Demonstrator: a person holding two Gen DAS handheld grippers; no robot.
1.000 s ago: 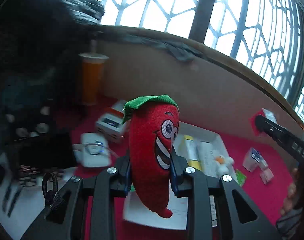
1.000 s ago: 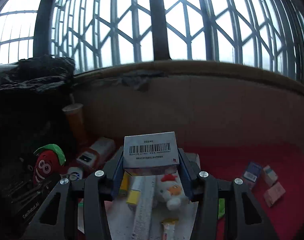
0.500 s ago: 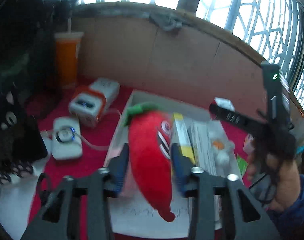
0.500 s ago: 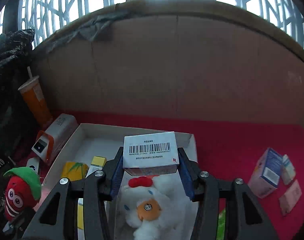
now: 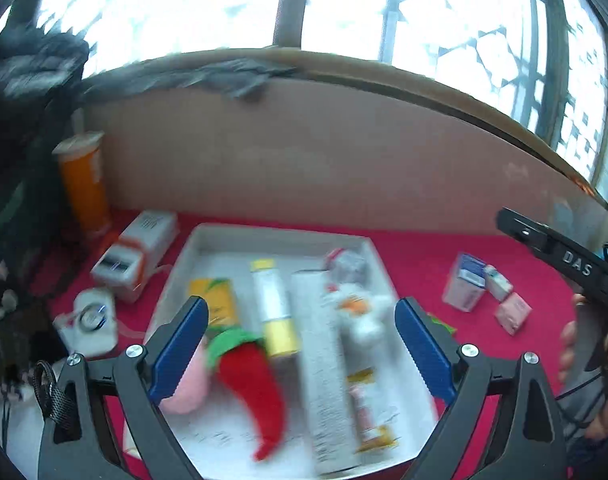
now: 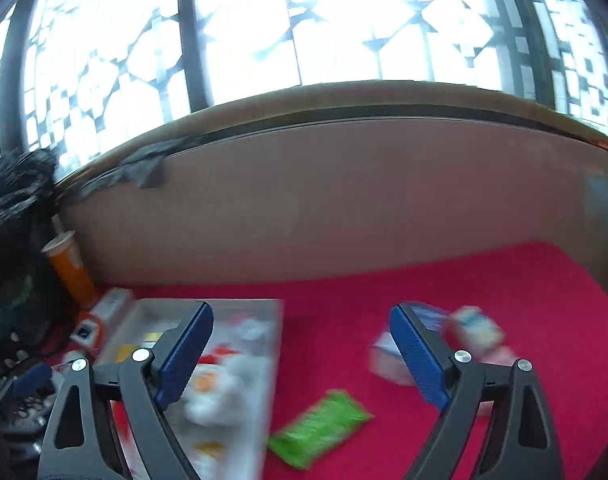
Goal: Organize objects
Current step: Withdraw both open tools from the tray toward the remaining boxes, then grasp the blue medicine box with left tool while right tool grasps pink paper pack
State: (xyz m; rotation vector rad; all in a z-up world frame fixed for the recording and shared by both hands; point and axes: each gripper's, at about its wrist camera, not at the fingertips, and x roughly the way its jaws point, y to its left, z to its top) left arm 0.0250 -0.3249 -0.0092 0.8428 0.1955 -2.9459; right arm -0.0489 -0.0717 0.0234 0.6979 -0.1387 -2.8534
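My left gripper (image 5: 298, 344) is open and empty above the white tray (image 5: 280, 236). The red chili plush (image 5: 252, 376) lies in the tray's near left, beside a pink soft thing (image 5: 186, 392). The tray also holds a white plush (image 5: 356, 308), a long grey box (image 5: 324, 360), a yellow-capped tube (image 5: 274, 308) and a small barcode box (image 5: 346, 264) at the back. My right gripper (image 6: 300, 354) is open and empty over the red cloth, right of the tray (image 6: 278, 320). The right gripper's body (image 5: 564, 256) shows at the right edge of the left wrist view.
Small boxes (image 5: 470, 286) (image 6: 472, 326) lie on the red cloth right of the tray. A green packet (image 6: 320, 428) lies near the tray's right side. An orange cup (image 5: 84, 184), a white device (image 5: 136, 252) and a round white item (image 5: 90, 320) stand left. A brown wall runs behind.
My left gripper opened and let the chili plush drop into the tray. My right gripper opened, let go of the barcode box in the tray, and swung right over the cloth.
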